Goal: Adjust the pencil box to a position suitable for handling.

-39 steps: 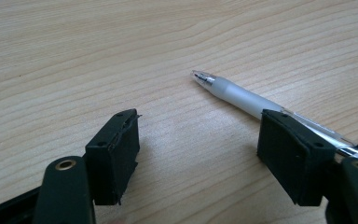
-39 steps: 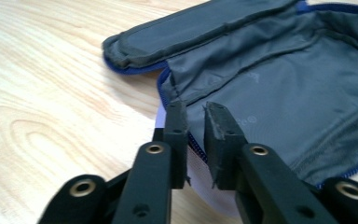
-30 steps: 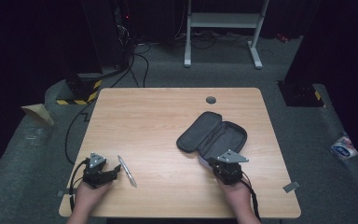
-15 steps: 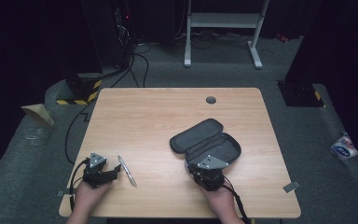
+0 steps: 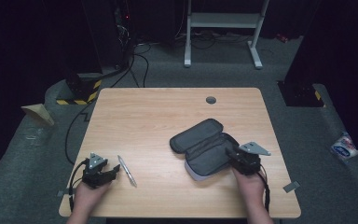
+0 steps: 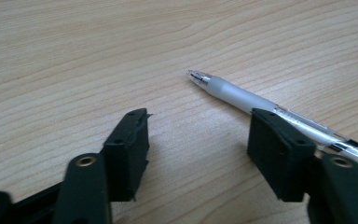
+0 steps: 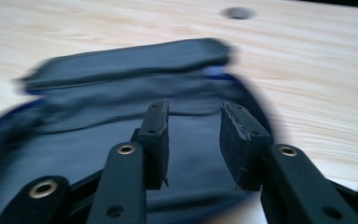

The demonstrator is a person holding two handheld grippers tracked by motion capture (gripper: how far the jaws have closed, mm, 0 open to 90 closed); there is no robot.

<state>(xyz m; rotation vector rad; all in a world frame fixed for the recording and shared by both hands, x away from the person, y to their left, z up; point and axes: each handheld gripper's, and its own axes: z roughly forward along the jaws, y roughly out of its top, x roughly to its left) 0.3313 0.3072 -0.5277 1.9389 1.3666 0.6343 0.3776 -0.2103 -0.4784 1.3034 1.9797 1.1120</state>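
One case (open) now farther right

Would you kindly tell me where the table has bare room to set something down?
The far-left stretch of the table, from the grommet hole towards the pen, is bare. It is crowded around the open pouch.

Left hand-held gripper, jaws apart, just closing partway on nothing; right hand-held gripper, jaws just opening, nothing between them.
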